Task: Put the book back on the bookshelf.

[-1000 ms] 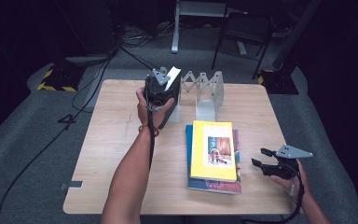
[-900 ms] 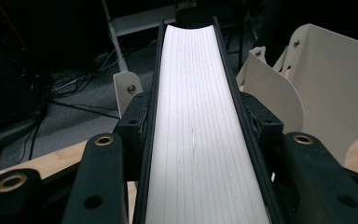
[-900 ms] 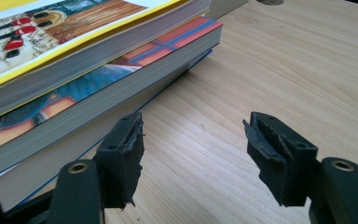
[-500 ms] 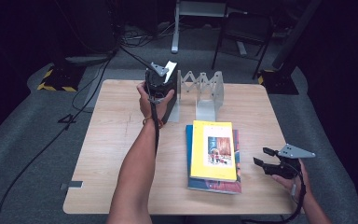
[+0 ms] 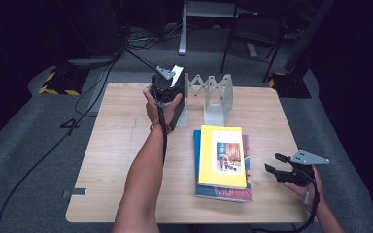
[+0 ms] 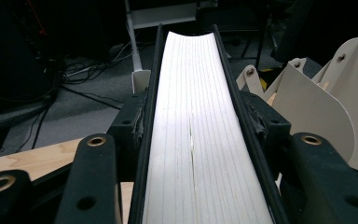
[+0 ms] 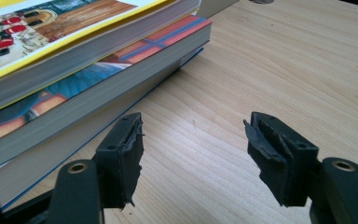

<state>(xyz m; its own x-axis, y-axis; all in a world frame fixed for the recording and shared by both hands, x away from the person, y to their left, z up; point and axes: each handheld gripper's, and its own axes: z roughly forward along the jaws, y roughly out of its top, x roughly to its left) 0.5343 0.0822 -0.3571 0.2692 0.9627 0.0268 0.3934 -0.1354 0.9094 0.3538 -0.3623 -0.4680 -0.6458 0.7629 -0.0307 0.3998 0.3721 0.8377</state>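
Note:
My left gripper (image 5: pixel 167 82) is shut on a black-covered book (image 5: pixel 176 99), held upright at the table's far side, just left of a white accordion book rack (image 5: pixel 213 94). In the left gripper view the book's white page edge (image 6: pixel 196 135) runs up between the jaws, and the rack's panels (image 6: pixel 314 102) stand close on the right. A stack of books with a yellow one on top (image 5: pixel 222 155) lies flat in the middle right. My right gripper (image 5: pixel 277 165) is open near the table's right edge, beside the stack (image 7: pixel 74 70), with nothing between its fingers.
The wooden table (image 5: pixel 116 145) has bare room on its left half and front. A chair (image 5: pixel 252 34) and a white stand (image 5: pixel 194 19) are on the floor beyond the far edge, and cables (image 5: pixel 102 63) trail at the far left.
The left gripper has carried the black book slightly right and farther, closer to the rack. The right gripper has barely moved.

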